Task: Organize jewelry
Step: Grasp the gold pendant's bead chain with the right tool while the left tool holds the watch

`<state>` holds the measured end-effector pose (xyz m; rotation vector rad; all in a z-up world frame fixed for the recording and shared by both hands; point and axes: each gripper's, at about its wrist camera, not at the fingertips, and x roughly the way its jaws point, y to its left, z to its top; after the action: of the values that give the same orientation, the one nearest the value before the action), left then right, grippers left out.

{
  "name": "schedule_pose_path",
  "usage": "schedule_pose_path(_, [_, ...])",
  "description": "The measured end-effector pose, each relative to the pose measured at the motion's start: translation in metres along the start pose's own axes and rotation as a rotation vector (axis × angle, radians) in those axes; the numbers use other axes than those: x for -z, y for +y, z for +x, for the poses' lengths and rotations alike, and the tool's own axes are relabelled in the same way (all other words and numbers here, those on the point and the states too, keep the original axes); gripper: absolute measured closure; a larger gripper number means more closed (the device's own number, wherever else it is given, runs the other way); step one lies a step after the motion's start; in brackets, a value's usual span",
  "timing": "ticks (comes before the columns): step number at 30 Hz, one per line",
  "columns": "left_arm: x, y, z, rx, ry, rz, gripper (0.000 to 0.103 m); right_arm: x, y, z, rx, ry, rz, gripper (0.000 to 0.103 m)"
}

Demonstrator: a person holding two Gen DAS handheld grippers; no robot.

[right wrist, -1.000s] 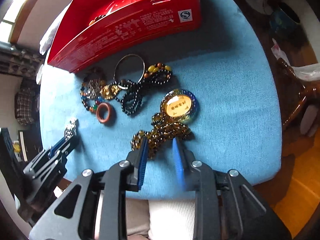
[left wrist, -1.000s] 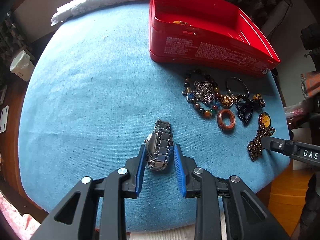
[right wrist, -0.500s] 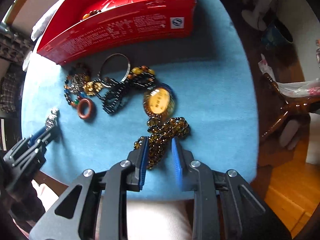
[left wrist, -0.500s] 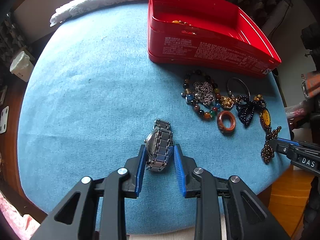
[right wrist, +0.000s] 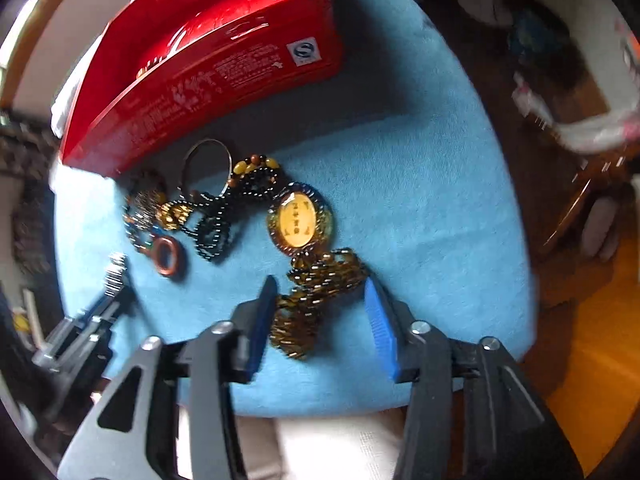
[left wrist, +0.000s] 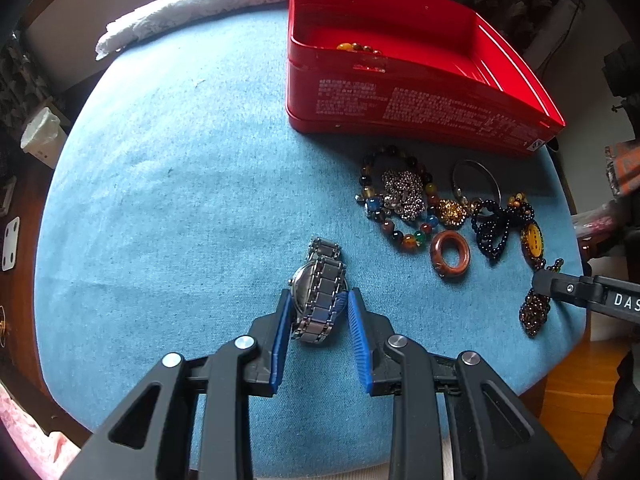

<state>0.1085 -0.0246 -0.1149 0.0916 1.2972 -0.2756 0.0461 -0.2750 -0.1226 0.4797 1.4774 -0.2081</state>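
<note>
A silver metal watch (left wrist: pixel 318 292) lies on the blue cloth between the pads of my left gripper (left wrist: pixel 316 300), which is open around it without squeezing. My right gripper (right wrist: pixel 320 286) is open, its pads on either side of a brown beaded necklace (right wrist: pixel 316 292) with a yellow oval pendant (right wrist: pixel 298 220). The necklace (left wrist: pixel 534 312) and the right gripper also show at the right edge of the left wrist view. The open red tin box (left wrist: pixel 400 92) stands at the back with some amber beads inside.
Loose jewelry lies in front of the box: a multicolour bead bracelet (left wrist: pixel 396 200), a brown ring (left wrist: pixel 450 254), a black bead string (left wrist: pixel 492 224), a thin metal bangle (left wrist: pixel 476 180). A white towel (left wrist: pixel 192 12) lies at the table's back edge.
My right gripper has opened wider around the brown necklace and shifted over it. My left gripper and the watch have hardly moved.
</note>
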Motion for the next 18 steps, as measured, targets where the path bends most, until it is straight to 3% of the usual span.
schedule_pose_path(6, [-0.003,0.000,0.002,-0.003,0.000,0.001,0.074,-0.001,0.007,0.004,0.040,-0.025,-0.018,0.058])
schedule_pose_path(8, [-0.002,0.001,0.001,-0.004,-0.002,0.002,0.074,0.001,0.013,0.004,0.078,-0.044,-0.048,0.073])
schedule_pose_path(11, [-0.001,0.000,0.001,-0.004,-0.002,-0.003,0.074,0.003,0.012,0.004,0.074,-0.052,-0.076,0.077])
schedule_pose_path(18, [-0.001,0.000,0.000,-0.008,-0.001,-0.005,0.075,0.012,0.020,0.005,0.097,-0.019,-0.143,0.074])
